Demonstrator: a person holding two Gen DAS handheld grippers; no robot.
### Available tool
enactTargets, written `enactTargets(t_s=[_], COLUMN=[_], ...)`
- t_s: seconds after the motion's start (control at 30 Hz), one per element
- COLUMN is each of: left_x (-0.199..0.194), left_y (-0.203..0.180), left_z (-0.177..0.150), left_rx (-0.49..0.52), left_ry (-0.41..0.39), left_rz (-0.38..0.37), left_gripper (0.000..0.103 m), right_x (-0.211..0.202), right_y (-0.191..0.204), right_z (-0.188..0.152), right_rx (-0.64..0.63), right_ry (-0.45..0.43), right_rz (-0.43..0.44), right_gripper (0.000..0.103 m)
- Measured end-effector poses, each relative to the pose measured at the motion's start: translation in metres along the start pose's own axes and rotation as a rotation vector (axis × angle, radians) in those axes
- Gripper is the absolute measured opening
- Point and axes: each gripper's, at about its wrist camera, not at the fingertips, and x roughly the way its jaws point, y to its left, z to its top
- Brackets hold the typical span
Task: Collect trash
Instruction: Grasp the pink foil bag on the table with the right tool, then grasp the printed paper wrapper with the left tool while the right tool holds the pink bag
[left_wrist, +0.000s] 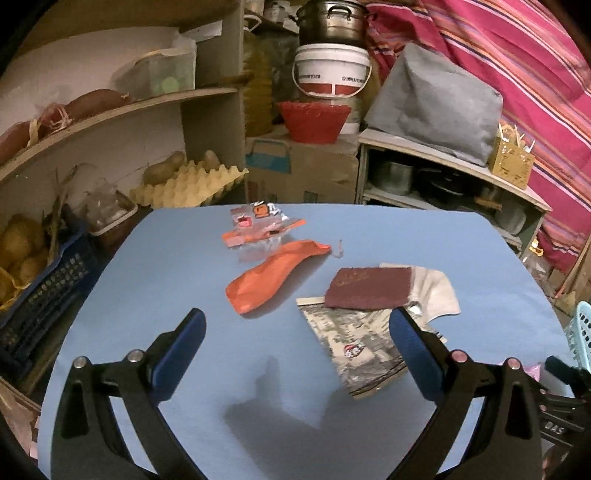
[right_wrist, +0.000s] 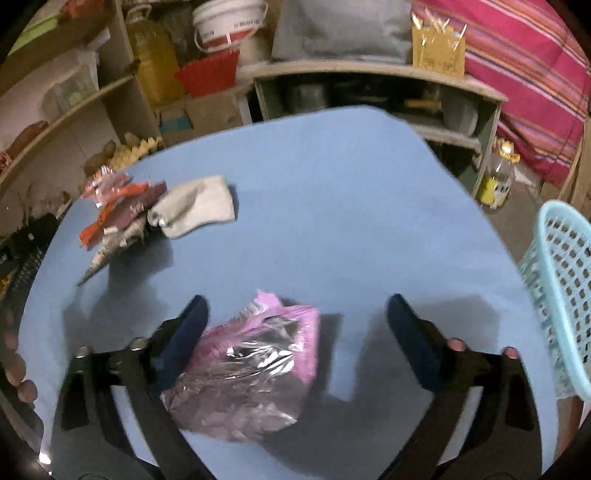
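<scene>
Trash lies on a blue table (left_wrist: 155, 280). In the left wrist view an orange wrapper (left_wrist: 269, 280), a clear-and-orange wrapper (left_wrist: 258, 232), a maroon packet (left_wrist: 369, 288), a grey printed packet (left_wrist: 358, 347) and a beige wrapper (left_wrist: 439, 291) lie ahead. My left gripper (left_wrist: 297, 321) is open and empty above the table, just short of them. My right gripper (right_wrist: 297, 308) is open, with a pink foil bag (right_wrist: 255, 369) lying between its fingers, close to the left one. The same pile (right_wrist: 125, 214) shows at the far left in the right wrist view.
A light-blue mesh basket (right_wrist: 565, 280) stands at the table's right edge. Shelves with an egg tray (left_wrist: 188, 184), a crate of potatoes (left_wrist: 40, 284), a red basket (left_wrist: 314, 122), buckets and pots stand behind. A bottle (right_wrist: 496, 181) stands on the floor at right.
</scene>
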Motion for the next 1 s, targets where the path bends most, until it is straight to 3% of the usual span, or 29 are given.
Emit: enactTargets(t_s=[0.03,0.2,0.37,0.6,0.9,1.0], left_x=[0.002,0.010,0.018,0.028,0.032,0.035], left_y=[0.000,-0.005,-0.017,-0.030,-0.052,-0.060], left_z=[-0.001,-0.005,-0.006,-0.010,-0.013,-0.014], left_rx=[0.002,0.019,0.027,0.031,0.065,0.096], left_ry=[0.006,0.024,0.042,0.066,0.066,0.062], left_rz=[-0.001,-0.009,-0.027,-0.049,-0.099,-0.092], left_gripper=[0.097,0.097,0.097,0.097,0.097,0.097], right_x=[0.003,0.009,0.003,-0.030,-0.051,-0.058], right_y=[0.001,0.013,0.020,0.015,-0.032,-0.041], right_z=[-0.001,-0.005,-0.003,0.013,0.029,0.034], right_rx=[-0.002,-0.033,-0.071,-0.159,-0.094,-0.109], right_ry=[0.010,0.046,0.023,-0.116,-0.191,-0.227], right_rz=[0.004,0.040,0.070,-0.025,-0.092,-0.149], right_gripper=[0.076,0.034,0.019,0.017,0.017,0.017])
